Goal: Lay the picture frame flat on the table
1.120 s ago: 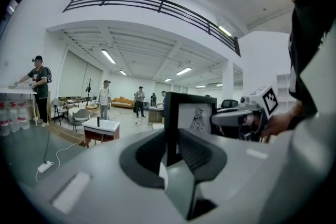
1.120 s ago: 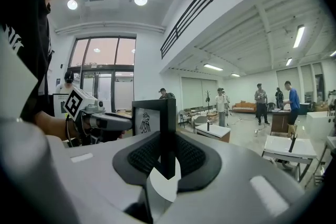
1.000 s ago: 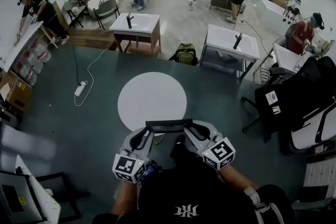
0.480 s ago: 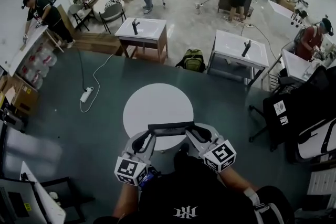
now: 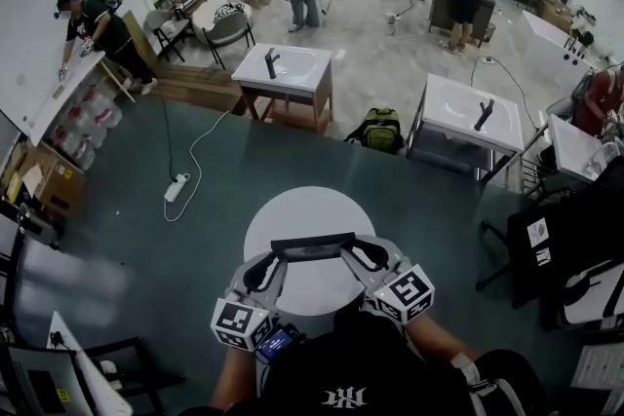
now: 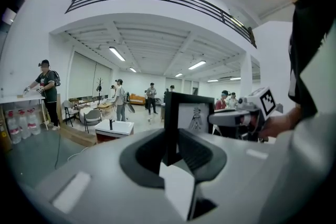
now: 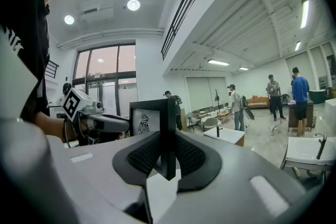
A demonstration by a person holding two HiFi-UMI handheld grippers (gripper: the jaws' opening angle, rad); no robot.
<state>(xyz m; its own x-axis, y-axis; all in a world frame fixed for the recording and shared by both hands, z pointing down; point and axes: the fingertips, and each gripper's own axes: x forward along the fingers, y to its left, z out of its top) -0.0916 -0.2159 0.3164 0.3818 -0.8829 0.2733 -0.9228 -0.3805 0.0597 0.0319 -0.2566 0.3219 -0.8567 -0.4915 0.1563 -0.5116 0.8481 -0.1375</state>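
Head view: the left claw [image 5: 276, 258] and the right claw [image 5: 353, 255] pinch the upright picture frame [image 5: 312, 245], now brought over the desk's [image 5: 302, 209] near edge; I judge that laying flat can start.

- The picture frame [image 5: 312, 245] has a black border and a white sheet inside with a small dark figure drawn on it.
- It's upright, not flat, so from the head view you only get a thin black bar, top edge on.
- The left gripper [image 5: 277, 253] is clamped on its left edge and the right gripper [image 5: 353, 251] on its right edge.
- It sits over the near side of the round white table [image 5: 302, 214]. Can't tell if the bottom edge touches.
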